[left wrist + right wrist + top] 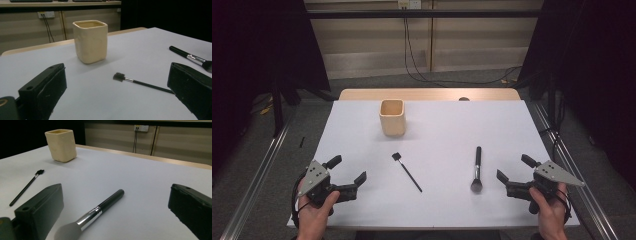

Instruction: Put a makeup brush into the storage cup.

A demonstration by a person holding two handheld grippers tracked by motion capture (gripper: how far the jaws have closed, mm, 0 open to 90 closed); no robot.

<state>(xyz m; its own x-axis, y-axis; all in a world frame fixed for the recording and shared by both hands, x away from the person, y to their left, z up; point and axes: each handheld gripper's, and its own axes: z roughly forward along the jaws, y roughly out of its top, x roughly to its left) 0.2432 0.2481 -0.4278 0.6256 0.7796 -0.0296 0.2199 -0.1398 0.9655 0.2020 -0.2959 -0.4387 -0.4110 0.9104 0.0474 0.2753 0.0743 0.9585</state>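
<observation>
- Lying flat on the white table top point(437, 125), the powder brush point(477, 169) sits right of centre near the front; its black handle points to the far side and its soft dark head faces the near edge; a silver ferrule joins the two; nothing grips it
- Resting to its left and well apart from it, the thin brow brush point(407, 172) lies on a diagonal; its small dark comb head is at the far left end and its slim black stem runs to the near right; it too lies free
- Beyond both brushes, the cream square cup point(392, 117) stands upright at the far middle-left of the table; its mouth is open at the top; the left gripper view shows it straight ahead point(90, 41) with the brow brush point(140, 82) in front of it
- At the near right, the right gripper point(513, 173) is held in the person's right hand point(552, 210); its jaws are spread wide apart and clamp nothing; it sits just right of the powder brush head without touching it; its own view shows the brush point(96, 213) lying between the two jaws
- At the near left, the left gripper point(347, 170) is held in the left hand point(314, 212); its jaws are likewise wide apart and empty; it points toward the brow brush but stays apart from it
</observation>
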